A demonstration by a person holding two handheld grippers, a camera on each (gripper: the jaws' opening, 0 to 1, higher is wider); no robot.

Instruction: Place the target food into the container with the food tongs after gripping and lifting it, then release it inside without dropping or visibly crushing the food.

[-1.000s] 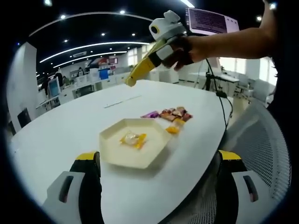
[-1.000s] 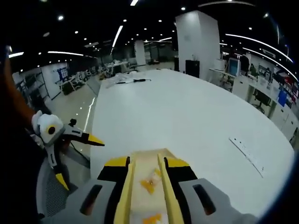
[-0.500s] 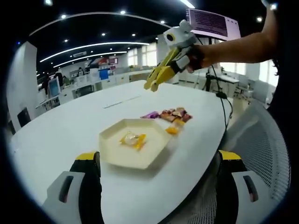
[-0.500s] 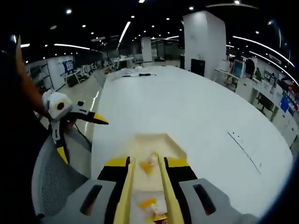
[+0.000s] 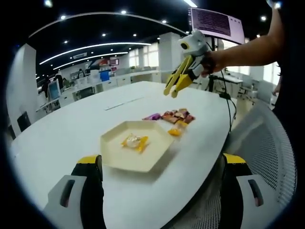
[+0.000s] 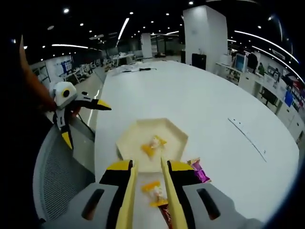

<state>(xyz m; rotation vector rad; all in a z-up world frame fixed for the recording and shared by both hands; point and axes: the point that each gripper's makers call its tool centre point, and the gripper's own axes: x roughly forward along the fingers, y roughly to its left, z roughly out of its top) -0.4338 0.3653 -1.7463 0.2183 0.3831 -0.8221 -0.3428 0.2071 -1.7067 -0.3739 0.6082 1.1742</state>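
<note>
Hovering above the sweets (image 5: 174, 117), the right gripper (image 5: 174, 89) with its yellow tongs (image 6: 147, 198) is seen narrowly parted and empty.
A wrapped yellow sweet (image 5: 135, 142) is seen lying inside the hexagonal dish (image 5: 155, 160) on the white table (image 5: 62, 131); more sweets are piled just beside the dish. The left gripper (image 5: 162, 191) is held spread wide, nothing between its jaws.
</note>
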